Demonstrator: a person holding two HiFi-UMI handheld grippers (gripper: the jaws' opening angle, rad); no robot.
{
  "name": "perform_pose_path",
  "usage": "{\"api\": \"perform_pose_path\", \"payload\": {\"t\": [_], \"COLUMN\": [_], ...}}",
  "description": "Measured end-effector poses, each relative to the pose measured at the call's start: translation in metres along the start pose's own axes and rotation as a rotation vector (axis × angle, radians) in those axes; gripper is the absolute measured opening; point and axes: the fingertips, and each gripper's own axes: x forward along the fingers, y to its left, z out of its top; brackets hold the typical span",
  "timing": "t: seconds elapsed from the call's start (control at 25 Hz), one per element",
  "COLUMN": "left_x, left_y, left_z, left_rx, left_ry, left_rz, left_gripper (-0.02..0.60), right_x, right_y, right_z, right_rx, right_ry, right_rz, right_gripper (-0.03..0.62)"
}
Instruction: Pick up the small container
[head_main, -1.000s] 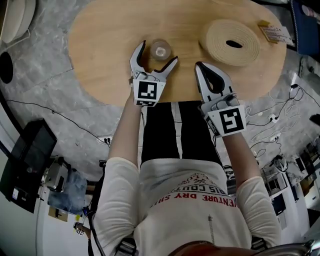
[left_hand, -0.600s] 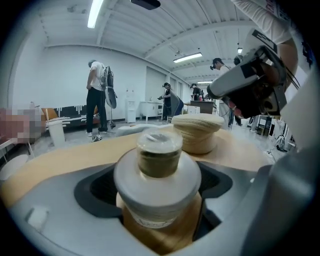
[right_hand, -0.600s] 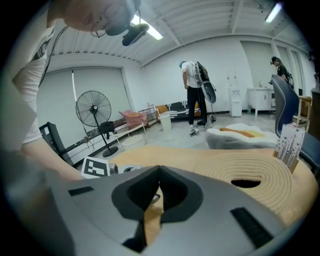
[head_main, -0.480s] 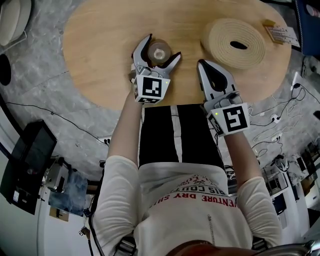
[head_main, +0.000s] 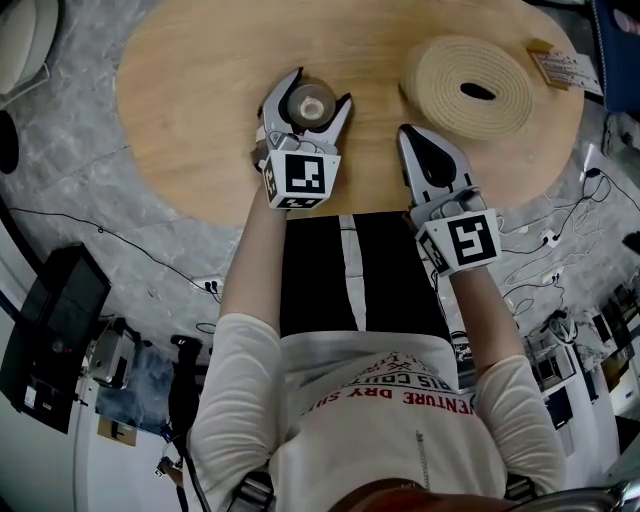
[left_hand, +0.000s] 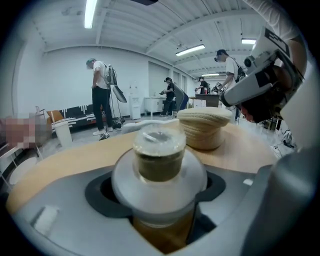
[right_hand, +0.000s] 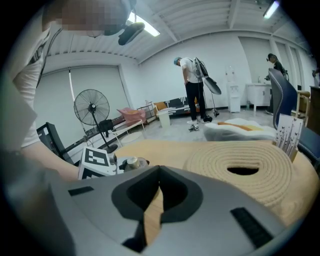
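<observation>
The small container (head_main: 308, 103), a clear round jar with a lid and dark contents, stands on the oval wooden table (head_main: 190, 90) near its front edge. My left gripper (head_main: 320, 88) is around it, its jaws closing, one on each side of the jar. In the left gripper view the container (left_hand: 159, 165) fills the space between the jaws and its wide rim rests in both dark pad hollows. My right gripper (head_main: 415, 140) is shut and empty, resting at the table's edge to the right. From there the container (right_hand: 131, 162) shows small at the left.
A coiled flat rope mat (head_main: 468, 85) lies on the table at the right, behind my right gripper. A small printed packet (head_main: 560, 68) sits at the far right edge. Cables and equipment lie on the floor round the table. People stand far off in the room.
My left gripper has moved forward until the container sits between its jaws, and the jaws have narrowed onto it. The right gripper has hardly moved.
</observation>
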Motion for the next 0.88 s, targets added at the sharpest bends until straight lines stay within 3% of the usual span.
{"api": "perform_pose_path", "payload": {"t": [0.2,0.36,0.52,0.88], "left_x": [-0.018,-0.049,-0.089,-0.196], "left_y": [-0.006,-0.002,0.006,0.021], "left_z": [0.005,0.031,0.079,0.208], "left_rx": [-0.032,-0.072,-0.083,-0.015], "left_ry": [0.029,0.036,0.002,-0.095], "left_rz": [-0.024,-0.024,-0.014,0.016], "left_gripper": [0.342,0.342,0.342,0.342], "right_x": [-0.013,-0.027,-0.046,-0.099], "right_y": [0.008,0.020,0.037,0.087], "right_z": [0.014,0.038,0.070,0.170], "right_rx": [-0.018,-0.023,-0.042,-0.095], "right_ry": [-0.011,-0.029,-0.060,-0.164], "right_rz": [0.011,0.011,0.019,0.041], "right_gripper": [-0.004,-0.005,-0.003,-0.005]}}
